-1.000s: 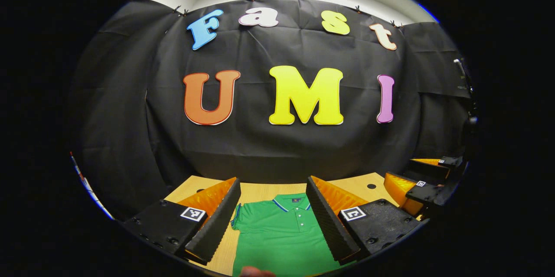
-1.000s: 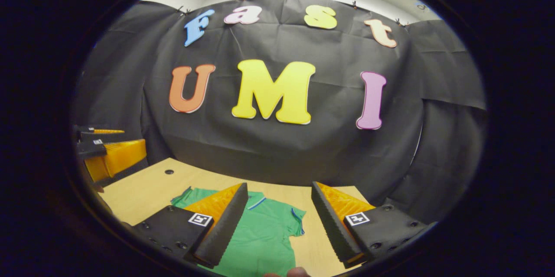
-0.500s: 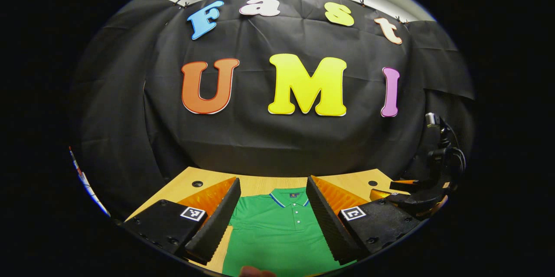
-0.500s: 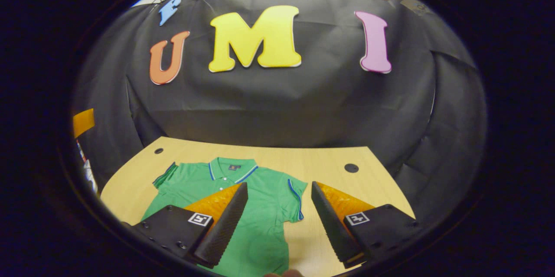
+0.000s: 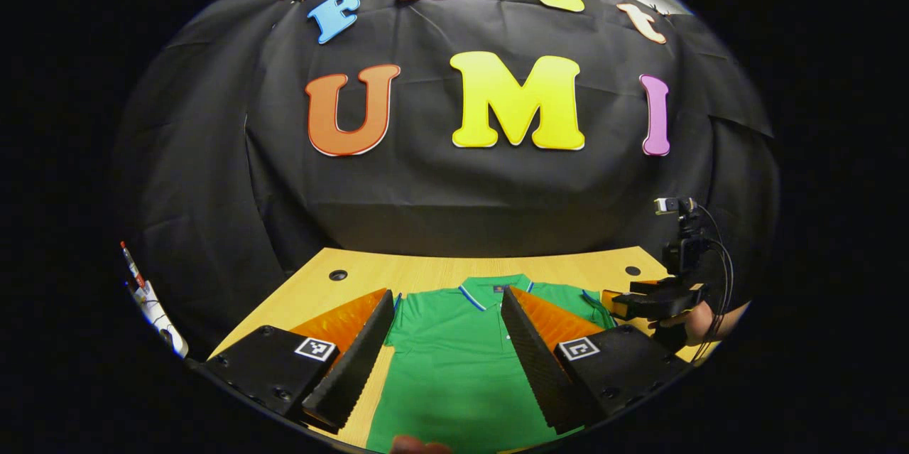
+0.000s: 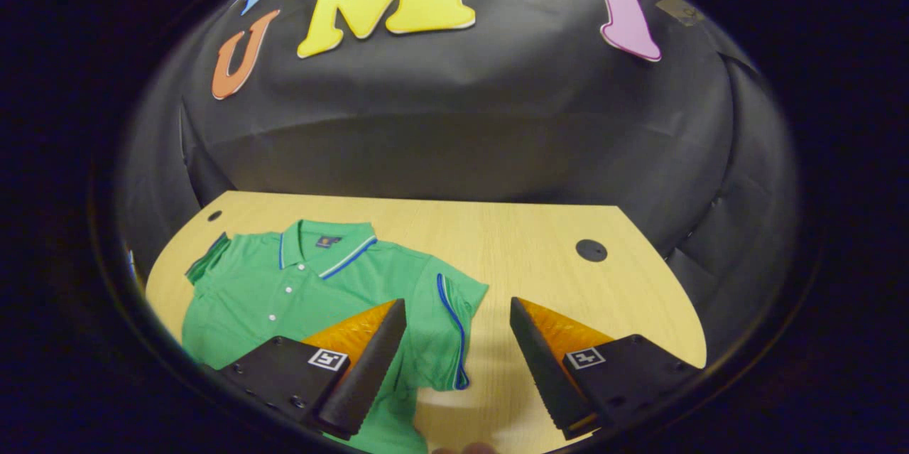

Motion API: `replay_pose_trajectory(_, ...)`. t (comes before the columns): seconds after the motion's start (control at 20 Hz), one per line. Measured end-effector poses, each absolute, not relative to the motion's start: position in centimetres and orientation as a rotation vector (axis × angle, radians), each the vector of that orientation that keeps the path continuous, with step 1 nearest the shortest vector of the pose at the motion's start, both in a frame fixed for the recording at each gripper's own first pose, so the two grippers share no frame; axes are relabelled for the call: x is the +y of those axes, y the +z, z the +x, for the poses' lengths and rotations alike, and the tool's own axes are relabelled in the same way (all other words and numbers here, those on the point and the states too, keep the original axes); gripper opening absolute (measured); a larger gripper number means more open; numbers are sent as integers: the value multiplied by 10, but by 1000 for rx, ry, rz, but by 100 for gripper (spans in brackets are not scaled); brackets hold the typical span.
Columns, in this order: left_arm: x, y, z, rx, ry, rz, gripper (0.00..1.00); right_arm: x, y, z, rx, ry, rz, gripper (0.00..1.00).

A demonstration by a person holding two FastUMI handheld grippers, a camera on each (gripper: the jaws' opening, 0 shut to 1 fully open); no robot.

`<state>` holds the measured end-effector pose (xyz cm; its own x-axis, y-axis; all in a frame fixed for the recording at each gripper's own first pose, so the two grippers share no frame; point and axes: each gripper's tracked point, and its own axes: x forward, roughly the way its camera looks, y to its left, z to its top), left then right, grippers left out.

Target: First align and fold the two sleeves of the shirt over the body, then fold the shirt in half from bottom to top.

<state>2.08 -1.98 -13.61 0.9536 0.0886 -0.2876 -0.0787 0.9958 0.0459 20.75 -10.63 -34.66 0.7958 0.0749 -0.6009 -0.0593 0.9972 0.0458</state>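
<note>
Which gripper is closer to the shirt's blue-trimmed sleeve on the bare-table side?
Right. The right gripper hovers open just above that sleeve, its cuff between the fingers. The left gripper hangs open over the green polo shirt's chest, farther away.

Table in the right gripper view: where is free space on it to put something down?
The table is bare from the shirt's sleeve to its right edge, around the round hole, and in a strip between the collar and the black cloth wall. The left part is crowded: the green shirt covers it.
</note>
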Motion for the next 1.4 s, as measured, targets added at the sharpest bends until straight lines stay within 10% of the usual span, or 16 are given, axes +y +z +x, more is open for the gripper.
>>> replay_pose_trajectory(0.35, -24, -151, 21, 327, 101, 69, 98, -106, -405, 221, 753, 86, 62, 95)
replay_pose_trajectory(0.7, -26, -164, 16, 367, 119, 64, 98, -106, -405, 224, 764, 81, 75, 10)
replay_pose_trajectory(1.4, -18, -162, 5, 364, 128, 44, 98, -80, -336, 233, 667, 89, 94, 10)
